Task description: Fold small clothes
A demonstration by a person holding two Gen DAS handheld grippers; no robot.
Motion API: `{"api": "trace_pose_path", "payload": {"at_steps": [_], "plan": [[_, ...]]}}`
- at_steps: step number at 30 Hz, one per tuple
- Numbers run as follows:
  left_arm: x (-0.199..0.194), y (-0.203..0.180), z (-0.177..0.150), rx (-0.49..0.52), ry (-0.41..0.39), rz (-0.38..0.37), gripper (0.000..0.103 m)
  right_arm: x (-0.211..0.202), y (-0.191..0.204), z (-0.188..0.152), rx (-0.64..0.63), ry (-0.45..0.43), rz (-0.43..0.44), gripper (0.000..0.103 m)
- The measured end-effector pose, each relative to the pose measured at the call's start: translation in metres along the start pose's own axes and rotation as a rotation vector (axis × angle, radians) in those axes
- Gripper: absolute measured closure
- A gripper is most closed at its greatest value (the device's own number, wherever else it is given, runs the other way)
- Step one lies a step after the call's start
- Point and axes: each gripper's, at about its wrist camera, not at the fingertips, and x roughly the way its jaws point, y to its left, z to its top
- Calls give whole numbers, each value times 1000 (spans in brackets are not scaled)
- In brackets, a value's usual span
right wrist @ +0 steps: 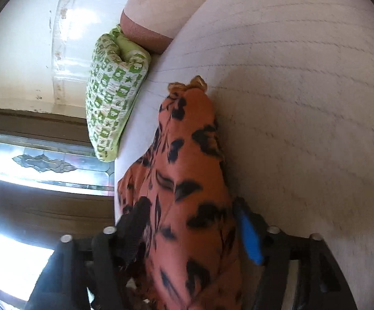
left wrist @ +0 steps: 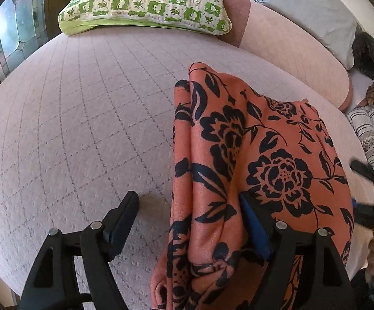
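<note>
Underneath, a pale quilted bedspread (left wrist: 83,108); green pillow (left wrist: 145,2), perhaps leaded window (right wrist: 44,165).

Orange floral cloth (right wrist: 187,180) between parted claw (right wrist: 190,219)

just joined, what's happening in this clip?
A person with a gripper in each hand is folding an orange floral garment on a pale quilted bed cover. The left gripper stands open with a bunched fold of the cloth between its fingers, not visibly pinched. The right gripper also straddles the cloth, jaws apart. A green patterned pillow lies at the far edge.
</note>
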Motion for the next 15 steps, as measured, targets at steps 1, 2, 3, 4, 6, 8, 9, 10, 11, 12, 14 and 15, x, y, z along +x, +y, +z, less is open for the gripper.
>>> {"api": "trace_pose_path", "payload": {"at_steps": [1, 2, 3, 4, 6, 8, 9, 10, 11, 12, 14, 15], "plan": [[-1, 2, 0, -5, 0, -4, 23, -4, 2, -7, -7, 9, 14, 33], [-4, 5, -2, -8, -2, -5, 23, -8, 2, -13, -13, 18, 26, 33], [-3, 4, -2, -4, -6, 0, 23, -12, 2, -19, -22, 32, 34, 33], [-2, 3, -2, 4, -10, 6, 23, -13, 3, -25, -35, 42, 33, 31], [-2, 1, -3, 17, -17, 19, 23, -9, 1, -34, -76, 36, 7, 35], [-5, -1, -5, 23, -19, 18, 23, 8, -8, -40, -86, 105, -62, 61], [-7, 0, -6, 24, -20, 17, 23, 2, -4, -44, -70, 74, -60, 64], [-7, 0, -7, 25, -21, 14, 23, -6, 8, -48, -110, 51, -74, 65], [-8, 0, -8, 25, -21, 8, 23, -12, 18, -54, -152, 30, -96, 65], [-8, 0, -8, 26, -21, 2, 22, -10, 17, -57, -159, 27, -134, 65], [-9, 0, -9, 27, -23, 3, 22, 1, -7, -55, -85, 46, -141, 65], [-11, 1, -10, 26, -26, 8, 22, -2, -13, -53, -32, 40, -92, 63]]}}
